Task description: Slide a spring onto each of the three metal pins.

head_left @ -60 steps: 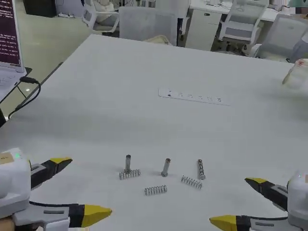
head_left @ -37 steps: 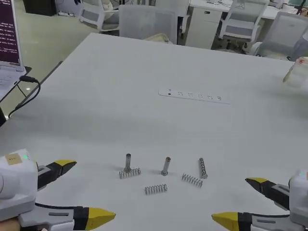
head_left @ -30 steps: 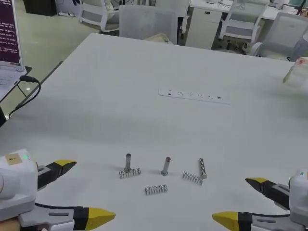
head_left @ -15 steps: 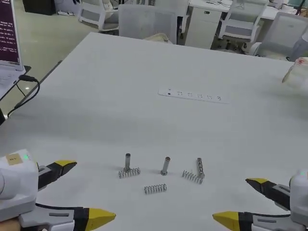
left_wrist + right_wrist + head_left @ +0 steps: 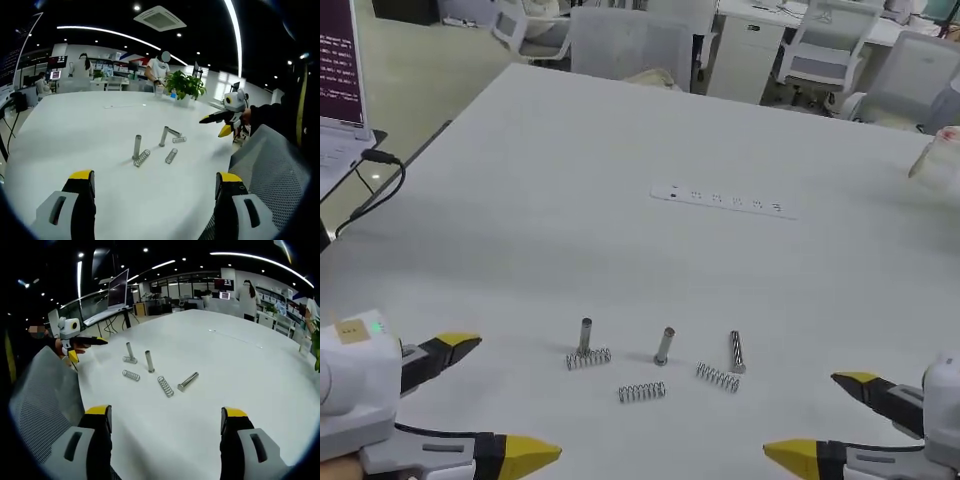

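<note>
Next to nothing has moved since the earlier frames: the pins and springs lie as they did, both grippers hover in the same low corners, and we put the slight shift of the scene down to the headset. As we judge it, nothing of the task is done yet; all three springs lie loose on the white table (image 5: 620, 160) and every pin is bare. The left pin (image 5: 585, 336), a short grey metal cylinder, and the matching middle pin (image 5: 664, 346) stand upright, while the right pin (image 5: 735, 352) lies on its side, as the right gripper view makes plain. The left spring (image 5: 589, 358), a small shiny steel coil, sits at the left pin's foot; the middle spring (image 5: 642, 392) lies at seven o'clock of the middle pin, apart from it; the right spring (image 5: 718, 377) lies just beside the right pin, at its seven o'clock. The left gripper (image 5: 498, 399), grey with yellow-tipped black jaws, waits at eight o'clock of the group and the right gripper (image 5: 818, 418) at four o'clock, both spread wide and holding nothing
</note>
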Demonstrator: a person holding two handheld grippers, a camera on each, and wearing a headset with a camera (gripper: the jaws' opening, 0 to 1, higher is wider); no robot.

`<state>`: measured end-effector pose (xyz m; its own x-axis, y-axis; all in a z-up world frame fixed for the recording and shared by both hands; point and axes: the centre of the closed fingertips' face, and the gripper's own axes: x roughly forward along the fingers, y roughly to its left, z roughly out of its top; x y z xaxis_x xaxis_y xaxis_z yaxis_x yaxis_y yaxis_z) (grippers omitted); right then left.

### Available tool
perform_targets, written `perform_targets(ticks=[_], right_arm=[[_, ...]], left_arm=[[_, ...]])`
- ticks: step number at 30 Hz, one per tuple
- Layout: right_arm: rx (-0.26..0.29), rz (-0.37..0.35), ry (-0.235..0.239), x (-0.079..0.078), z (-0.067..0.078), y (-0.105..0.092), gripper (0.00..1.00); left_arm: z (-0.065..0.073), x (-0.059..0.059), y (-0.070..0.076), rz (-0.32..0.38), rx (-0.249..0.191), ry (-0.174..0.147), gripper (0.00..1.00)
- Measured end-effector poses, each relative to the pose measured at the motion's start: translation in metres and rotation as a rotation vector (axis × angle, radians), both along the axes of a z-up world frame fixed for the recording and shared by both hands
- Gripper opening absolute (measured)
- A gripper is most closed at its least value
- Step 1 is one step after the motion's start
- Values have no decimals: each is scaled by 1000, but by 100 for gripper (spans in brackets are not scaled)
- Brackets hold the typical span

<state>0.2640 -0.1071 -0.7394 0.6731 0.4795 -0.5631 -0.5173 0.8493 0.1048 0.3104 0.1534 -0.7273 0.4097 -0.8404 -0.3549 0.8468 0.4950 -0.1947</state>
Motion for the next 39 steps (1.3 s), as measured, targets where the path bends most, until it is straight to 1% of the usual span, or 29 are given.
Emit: perform_targets(ticks=[4,16,21,28,39], right_arm=[[-2,-3,-1,1,2,-1,89],[-9,-18,12,2,1,-7,88],[-13,-24,12,5,3,-10,88],[-30,-11,19,18,7,-11,87],[-53,19,23,48,13,-6,82]], left_arm=[[1,0,-1,-1,-4,-1,98],[-1,0,-2,0,-13,-1,98],[-1,0,-3,-2,-15,-2,98],[-2,-1,-2,0,-18,1,98],[-1,-2,-2,3,-19,-3,98]])
